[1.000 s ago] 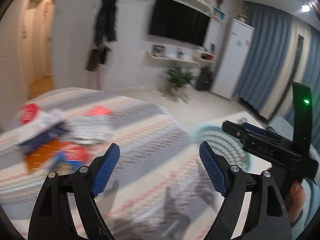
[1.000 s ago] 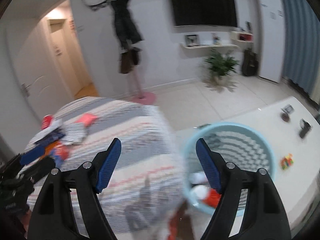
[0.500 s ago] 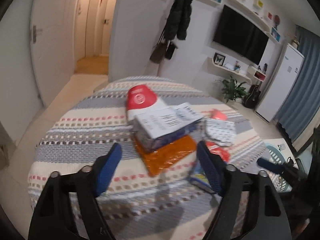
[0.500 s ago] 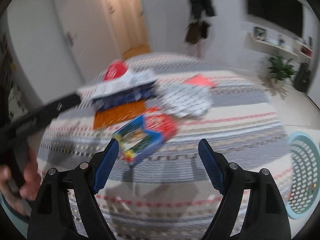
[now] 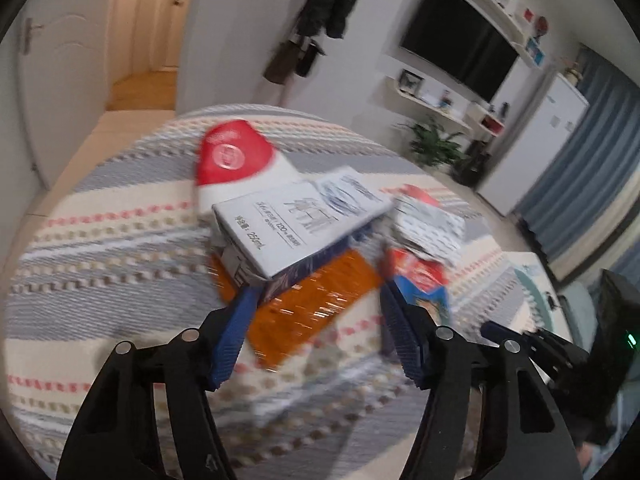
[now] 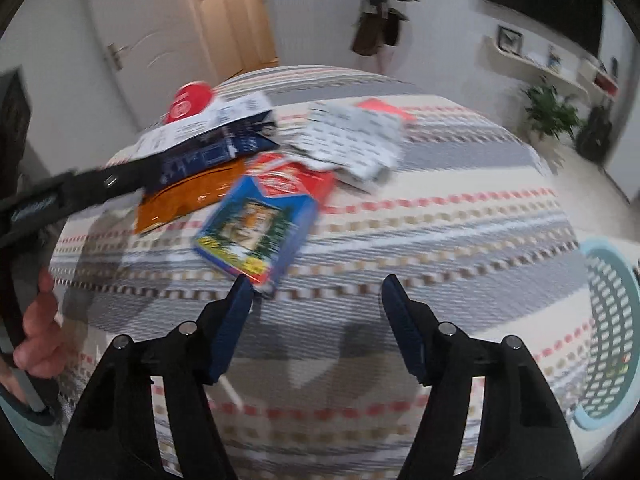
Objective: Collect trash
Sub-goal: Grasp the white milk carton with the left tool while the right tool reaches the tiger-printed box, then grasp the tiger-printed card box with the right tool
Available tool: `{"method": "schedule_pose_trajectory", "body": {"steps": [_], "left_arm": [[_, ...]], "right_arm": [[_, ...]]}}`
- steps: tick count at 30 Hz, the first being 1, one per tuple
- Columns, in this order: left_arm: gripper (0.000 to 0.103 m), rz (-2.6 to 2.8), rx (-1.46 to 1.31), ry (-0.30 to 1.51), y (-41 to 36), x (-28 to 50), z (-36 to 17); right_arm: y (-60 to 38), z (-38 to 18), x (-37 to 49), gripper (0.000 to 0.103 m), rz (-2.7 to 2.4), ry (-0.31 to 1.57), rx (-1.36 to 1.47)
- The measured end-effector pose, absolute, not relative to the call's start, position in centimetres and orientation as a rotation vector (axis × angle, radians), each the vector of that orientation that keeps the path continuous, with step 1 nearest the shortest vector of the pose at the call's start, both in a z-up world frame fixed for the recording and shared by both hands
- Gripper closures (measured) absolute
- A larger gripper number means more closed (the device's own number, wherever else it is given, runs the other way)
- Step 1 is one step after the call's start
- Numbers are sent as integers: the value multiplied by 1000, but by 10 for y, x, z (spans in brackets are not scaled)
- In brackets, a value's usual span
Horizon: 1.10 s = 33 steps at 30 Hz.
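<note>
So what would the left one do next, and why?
Probably ease forward and close on the orange packet. The left gripper is open with that packet lying between its fingers, partly under the milk carton, and the basket waits to the right.

Both grippers are held low, side by side, pointing forward. The left gripper (image 5: pixel 316 332) has its blue fingers (image 5: pixel 230 340) spread wide, holding nothing. The right gripper (image 6: pixel 316 328) is likewise spread and bare. The left hand (image 6: pixel 38 340) grips its handle.
</note>
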<state>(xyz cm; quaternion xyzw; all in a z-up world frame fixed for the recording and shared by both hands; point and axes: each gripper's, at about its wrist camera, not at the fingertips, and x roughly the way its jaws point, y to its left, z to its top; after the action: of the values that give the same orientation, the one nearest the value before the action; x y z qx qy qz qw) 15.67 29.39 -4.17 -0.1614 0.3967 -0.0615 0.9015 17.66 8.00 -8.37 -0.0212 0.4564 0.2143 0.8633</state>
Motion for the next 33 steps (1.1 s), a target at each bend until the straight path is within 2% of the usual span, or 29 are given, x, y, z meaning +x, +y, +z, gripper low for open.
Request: {"method": "schedule_pose_trajectory", "body": {"steps": [7,10,12,16,19,22,24,28,33], "left_arm": [[41,-350,-312,837,253,144,-37],[39,-338,-251,777,252,128,-23],[35,-271,-235,741,261,127,-11],[19,-100,-95,718,270,149,1],[16,-81,-18,808,266,180,-14],[16,-63,31,887,256,203,-32],[18,-22,69,922,251,217,-40],[40,-25,47,969,252,231,-50],[49,-30,-16,951,259,225,-48]], "right_arm": [[51,-73,190,40,414,941,34],[58,-65,185,39,445,918,23],[70,-63,182,39,471,909,5],[85,-66,183,38,486,897,-4],[96,-71,182,31,487,894,-4],[105,-77,181,31,479,884,-29],[110,-81,182,31,480,892,-42],[117,-85,185,31,482,902,-58],[119,-86,187,30,488,909,-54]]}}
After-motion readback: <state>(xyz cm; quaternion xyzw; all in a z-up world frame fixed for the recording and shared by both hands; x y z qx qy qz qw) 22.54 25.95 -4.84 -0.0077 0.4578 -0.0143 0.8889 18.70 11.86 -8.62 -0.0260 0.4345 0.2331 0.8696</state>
